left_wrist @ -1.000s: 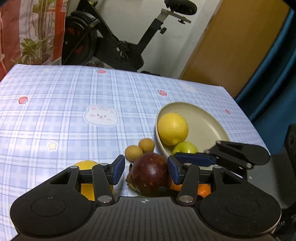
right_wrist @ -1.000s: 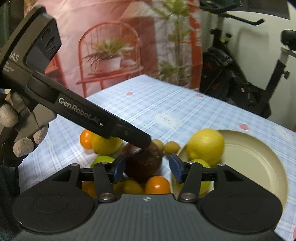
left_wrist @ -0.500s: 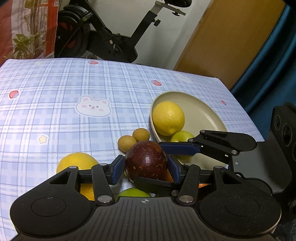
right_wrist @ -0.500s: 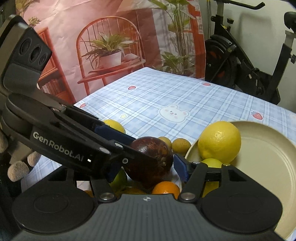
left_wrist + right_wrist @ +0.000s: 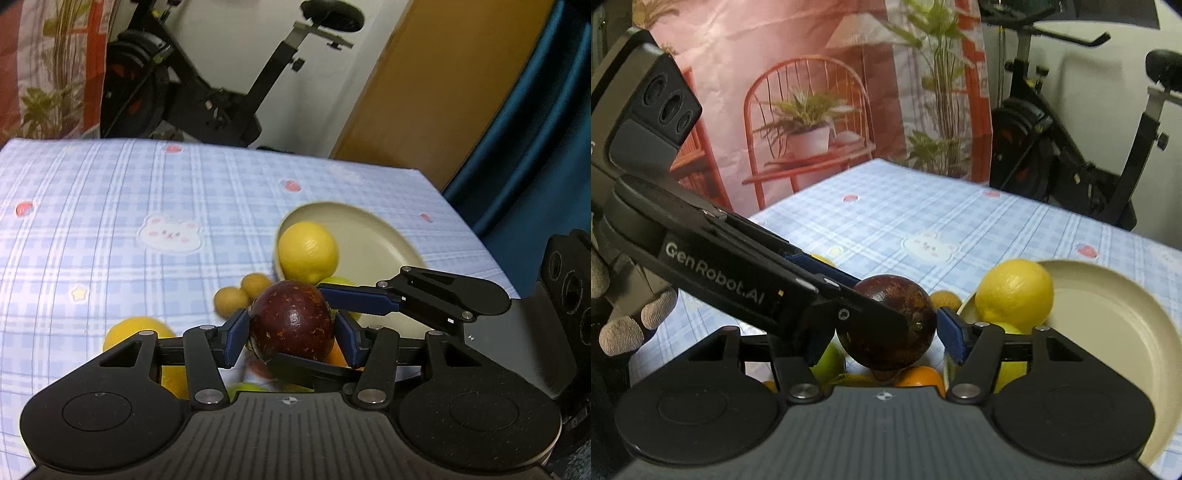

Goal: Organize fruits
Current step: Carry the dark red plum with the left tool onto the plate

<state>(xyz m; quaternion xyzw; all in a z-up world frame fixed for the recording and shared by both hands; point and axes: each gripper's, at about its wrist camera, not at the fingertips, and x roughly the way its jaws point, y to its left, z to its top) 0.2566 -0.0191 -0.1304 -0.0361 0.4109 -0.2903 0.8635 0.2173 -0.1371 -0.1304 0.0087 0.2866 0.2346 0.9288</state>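
- your left claw (image 5: 291, 334) is closed on the dark purple fruit (image 5: 291, 325), with its blue pads (image 5: 236, 338) pressed against the fruit's two sides.
- your right claw (image 5: 886, 334) brackets the same fruit from the other direction; in the right wrist view its right blue pad (image 5: 951, 334) sits at the fruit's edge, but the left claw's body hides the other pad, so i cannot tell whether this claw is gripping.
- in the left wrist view one blue finger (image 5: 356, 299) of the right claw runs behind the purple fruit and a dark finger passes beneath it.
- the purple fruit (image 5: 888, 326) is held up above the pile of loose fruit, close to the near rim of the cream plate (image 5: 384, 236).
- a large yellow lemon (image 5: 308, 253) lies on the plate at its near left edge, and a green fruit (image 5: 341, 282) peeks out just behind the right claw's finger.
- two small brown round fruits (image 5: 242, 291) touch each other on the table (image 5: 110, 221), just left of the plate.
- a yellow fruit (image 5: 136, 332) lies on the table beside your left claw, partly hidden by it.
- under the held fruit, the right wrist view shows an orange fruit (image 5: 918, 376) and a green one (image 5: 827, 363).
- the image is motion blurred.
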